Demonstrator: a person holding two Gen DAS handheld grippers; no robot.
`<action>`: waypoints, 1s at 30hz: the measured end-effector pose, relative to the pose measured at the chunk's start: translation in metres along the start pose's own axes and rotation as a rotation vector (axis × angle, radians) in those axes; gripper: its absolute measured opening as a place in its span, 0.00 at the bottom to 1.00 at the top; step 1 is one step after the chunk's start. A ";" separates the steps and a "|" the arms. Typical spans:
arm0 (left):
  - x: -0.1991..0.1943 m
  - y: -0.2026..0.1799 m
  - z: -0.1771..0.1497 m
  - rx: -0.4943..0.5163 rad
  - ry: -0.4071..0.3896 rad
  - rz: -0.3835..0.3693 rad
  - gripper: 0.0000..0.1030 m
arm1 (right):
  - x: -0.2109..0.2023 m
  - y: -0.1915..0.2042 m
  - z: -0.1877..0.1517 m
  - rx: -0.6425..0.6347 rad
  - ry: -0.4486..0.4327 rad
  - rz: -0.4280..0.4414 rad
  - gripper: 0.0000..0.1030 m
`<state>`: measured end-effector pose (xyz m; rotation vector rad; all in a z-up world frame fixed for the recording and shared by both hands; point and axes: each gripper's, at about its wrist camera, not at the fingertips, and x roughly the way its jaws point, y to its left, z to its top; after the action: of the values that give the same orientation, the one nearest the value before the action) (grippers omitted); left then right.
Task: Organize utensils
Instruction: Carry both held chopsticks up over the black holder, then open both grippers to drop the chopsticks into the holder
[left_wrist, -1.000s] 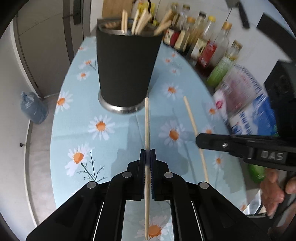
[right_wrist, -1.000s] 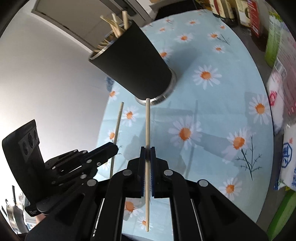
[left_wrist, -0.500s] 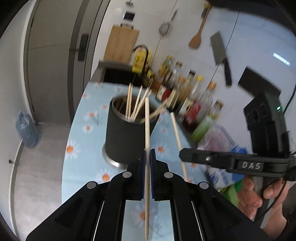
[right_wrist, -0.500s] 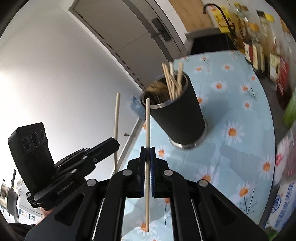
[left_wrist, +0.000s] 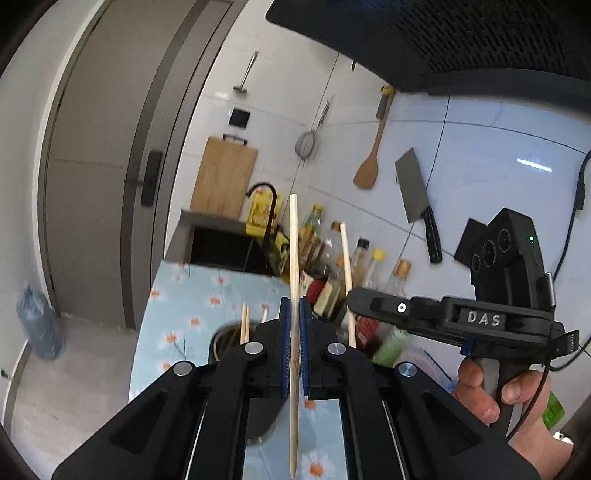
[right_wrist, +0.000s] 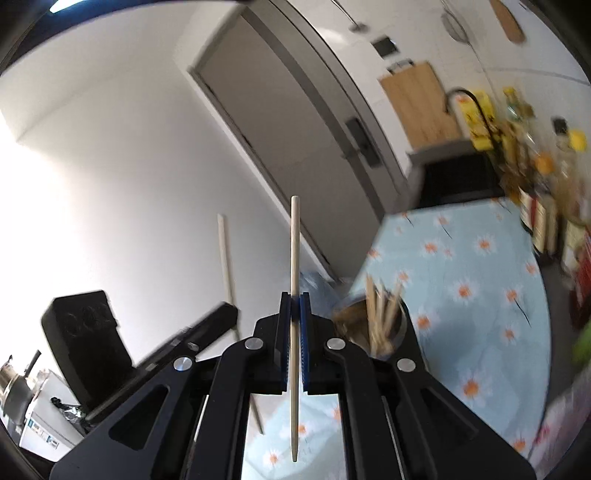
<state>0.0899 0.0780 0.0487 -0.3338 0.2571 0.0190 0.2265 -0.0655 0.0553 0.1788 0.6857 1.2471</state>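
The left gripper (left_wrist: 294, 347) is closed tight on a wooden chopstick (left_wrist: 293, 295), which stands almost straight up between its blue pads (left_wrist: 283, 343). The thick end of the stick points up and the thin tip hangs below the jaws. The right gripper (right_wrist: 294, 343) is also closed on a second chopstick (right_wrist: 294, 280), held upright the same way. In the left view, the right gripper (left_wrist: 424, 314) shows on the right side with its chopstick (left_wrist: 346, 280), and a hand (left_wrist: 495, 391) grips its handle. Just past the grippers stands the dark cup (right_wrist: 388, 332) with more chopsticks (right_wrist: 380, 306) sticking out of it. The cup sits on the table (right_wrist: 480, 266) near its left edge, on a blue cloth with daisies. Along the far right edge of the table stand many bottles (left_wrist: 332, 266). Behind them a cutting board (left_wrist: 223, 177), a wooden spatula (left_wrist: 369, 162) and a big knife (left_wrist: 417, 199) hang on the white wall.
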 end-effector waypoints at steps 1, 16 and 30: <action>0.002 0.001 0.004 -0.002 -0.015 -0.003 0.04 | -0.001 0.002 0.005 -0.018 -0.017 -0.005 0.05; 0.062 0.005 0.027 0.087 -0.125 0.028 0.04 | 0.046 -0.037 0.045 -0.018 -0.135 -0.108 0.05; 0.095 0.030 0.002 0.061 -0.100 0.044 0.05 | 0.078 -0.067 0.026 0.024 -0.074 -0.159 0.06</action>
<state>0.1801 0.1047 0.0170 -0.2657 0.1654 0.0711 0.3066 -0.0108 0.0140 0.1860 0.6384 1.0752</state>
